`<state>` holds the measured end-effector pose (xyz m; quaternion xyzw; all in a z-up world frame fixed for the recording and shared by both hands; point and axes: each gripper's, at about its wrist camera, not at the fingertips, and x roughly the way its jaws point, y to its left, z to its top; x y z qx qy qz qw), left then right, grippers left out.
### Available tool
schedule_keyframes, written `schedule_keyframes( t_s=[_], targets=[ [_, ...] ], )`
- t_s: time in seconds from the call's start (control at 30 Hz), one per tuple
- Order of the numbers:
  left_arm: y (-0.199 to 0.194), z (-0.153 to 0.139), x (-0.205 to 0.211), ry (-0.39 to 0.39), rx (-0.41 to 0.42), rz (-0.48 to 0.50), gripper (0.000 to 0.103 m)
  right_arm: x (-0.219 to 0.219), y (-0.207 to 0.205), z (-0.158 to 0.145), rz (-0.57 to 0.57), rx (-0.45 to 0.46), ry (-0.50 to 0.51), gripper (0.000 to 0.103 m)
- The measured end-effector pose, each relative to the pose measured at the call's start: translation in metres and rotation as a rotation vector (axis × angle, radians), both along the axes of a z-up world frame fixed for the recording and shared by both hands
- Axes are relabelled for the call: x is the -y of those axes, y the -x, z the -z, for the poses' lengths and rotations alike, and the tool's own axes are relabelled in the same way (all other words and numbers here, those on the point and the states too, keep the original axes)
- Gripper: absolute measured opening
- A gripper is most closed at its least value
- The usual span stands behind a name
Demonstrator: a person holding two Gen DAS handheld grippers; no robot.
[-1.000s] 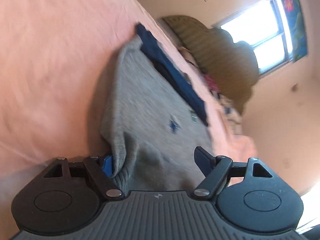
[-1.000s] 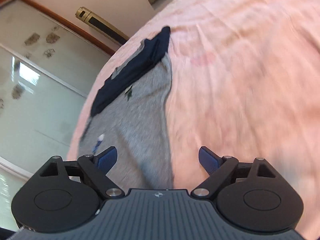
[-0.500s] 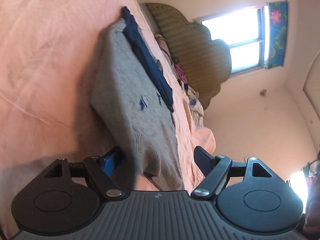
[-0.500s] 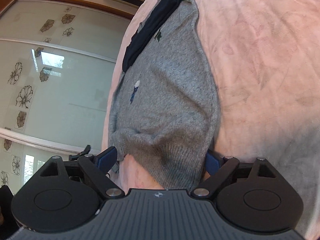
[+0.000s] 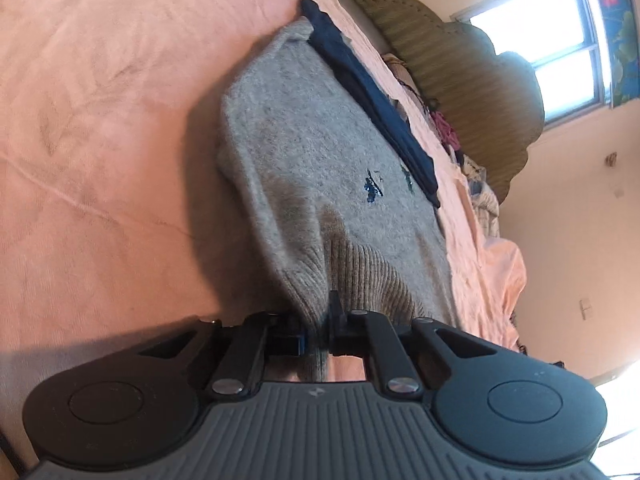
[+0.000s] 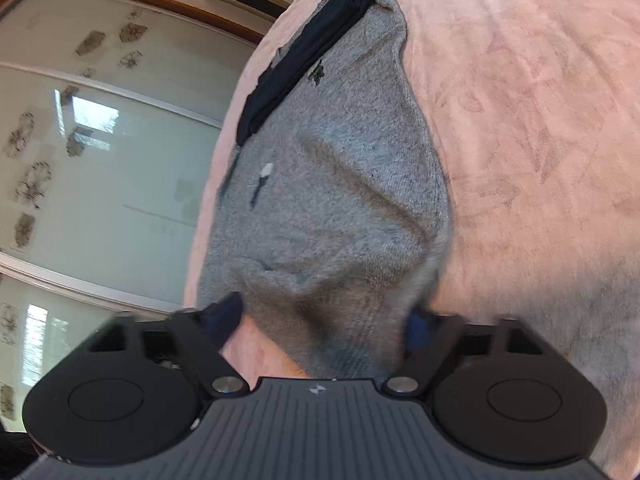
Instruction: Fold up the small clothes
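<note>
A grey knitted sweater [image 5: 320,152] lies flat on the pink bed sheet [image 5: 100,120], with a dark navy garment [image 5: 372,92] along its far edge. My left gripper [image 5: 318,320] is closing, and its pads are pressed together on the sweater's ribbed hem near one corner. In the right wrist view the same sweater [image 6: 340,184] and navy garment [image 6: 308,60] run away from me. My right gripper [image 6: 324,320] is closing too. Its blue fingers [image 6: 224,316] still stand wide, with the other hem corner bunched between them and blurred.
A padded olive headboard [image 5: 460,68] and a bright window [image 5: 560,40] stand beyond the bed, with a heap of mixed clothes [image 5: 476,176] by the headboard. Glazed sliding doors [image 6: 120,160] with flower prints stand past the bed's edge. Bare sheet [image 6: 540,120] stretches to the sweater's right.
Both grippers have come in to the sweater's hem. The left jaws went from wide open to shut on the ribbing. The right jaws now straddle the other corner.
</note>
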<state>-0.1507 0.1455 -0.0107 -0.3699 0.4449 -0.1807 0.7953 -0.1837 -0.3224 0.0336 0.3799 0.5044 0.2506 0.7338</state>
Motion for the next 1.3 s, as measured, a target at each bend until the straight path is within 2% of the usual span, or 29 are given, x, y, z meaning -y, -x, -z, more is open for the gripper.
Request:
schedule_keyframes(
  t_s=[0.03, 0.1, 0.23, 0.3, 0.4, 0.5, 0.53, 0.63, 0.67, 0.7, 0.73, 0.77, 0.83, 0.87, 0.93, 1.0, 1.07, 1.17, 1.27, 1.3],
  targets=[
    [0.002, -0.004, 0.001, -0.026, 0.014, 0.017, 0.007, -0.001, -0.002, 0.006, -0.007, -0.021, 0.013, 0.014],
    [0.007, -0.018, 0.004, -0.064, 0.045, 0.064, 0.006, 0.001, -0.004, 0.007, -0.028, -0.001, 0.006, 0.013],
    [0.028, -0.051, -0.007, -0.112, 0.154, 0.16, 0.006, 0.017, 0.003, -0.033, -0.078, 0.102, 0.044, 0.013],
    [0.034, -0.049, -0.016, -0.161, 0.131, 0.182, 0.006, 0.031, 0.007, -0.047, -0.103, 0.12, 0.101, 0.012],
    [0.032, -0.022, -0.027, -0.212, 0.03, 0.193, 0.006, 0.046, 0.009, -0.035, -0.118, 0.044, 0.147, 0.01],
    [0.033, -0.012, -0.036, -0.152, 0.019, 0.19, 0.006, 0.041, 0.013, -0.009, -0.138, -0.033, 0.172, 0.01],
    [0.033, -0.011, -0.04, -0.13, 0.014, 0.179, 0.007, 0.04, 0.014, -0.005, -0.121, -0.028, 0.146, 0.01],
    [0.031, -0.009, -0.047, -0.092, 0.01, 0.168, 0.009, 0.048, 0.016, -0.007, -0.057, 0.004, 0.071, 0.031],
    [0.03, -0.008, -0.047, -0.066, 0.002, 0.161, 0.01, 0.052, 0.017, -0.004, -0.041, 0.006, 0.026, 0.053],
    [0.028, -0.006, -0.048, -0.039, -0.001, 0.148, 0.011, 0.054, 0.017, -0.002, -0.03, 0.005, -0.023, 0.065],
    [0.027, -0.004, -0.048, -0.011, -0.005, 0.135, 0.012, 0.055, 0.017, 0.0, -0.024, 0.001, -0.057, 0.068],
    [0.024, -0.001, -0.046, 0.015, -0.013, 0.125, 0.016, 0.052, 0.017, 0.001, -0.026, -0.002, -0.071, 0.068],
    [0.021, 0.005, -0.043, 0.046, -0.012, 0.109, 0.016, 0.04, 0.011, 0.002, -0.043, -0.005, -0.071, 0.069],
    [0.02, 0.006, -0.039, 0.054, -0.01, 0.106, 0.016, 0.035, 0.009, 0.001, -0.049, 0.0, -0.076, 0.068],
    [0.019, 0.004, -0.037, 0.048, -0.008, 0.103, 0.016, 0.028, 0.006, 0.002, -0.064, -0.001, -0.066, 0.06],
    [0.022, -0.003, -0.033, -0.002, 0.014, 0.12, 0.005, 0.02, 0.003, 0.006, -0.11, -0.031, -0.023, 0.012],
    [0.027, -0.015, -0.03, -0.032, 0.049, 0.156, 0.005, 0.02, 0.008, 0.004, -0.146, -0.009, 0.02, 0.011],
    [0.038, -0.033, -0.027, -0.11, 0.09, 0.208, 0.004, 0.021, 0.011, -0.017, -0.193, 0.042, 0.111, 0.011],
    [0.038, -0.018, -0.033, -0.174, 0.013, 0.217, 0.004, 0.033, 0.015, -0.018, -0.204, 0.015, 0.19, 0.009],
    [0.038, -0.012, -0.037, -0.152, 0.009, 0.222, 0.004, 0.037, 0.016, -0.015, -0.2, 0.004, 0.178, 0.007]
  ],
)
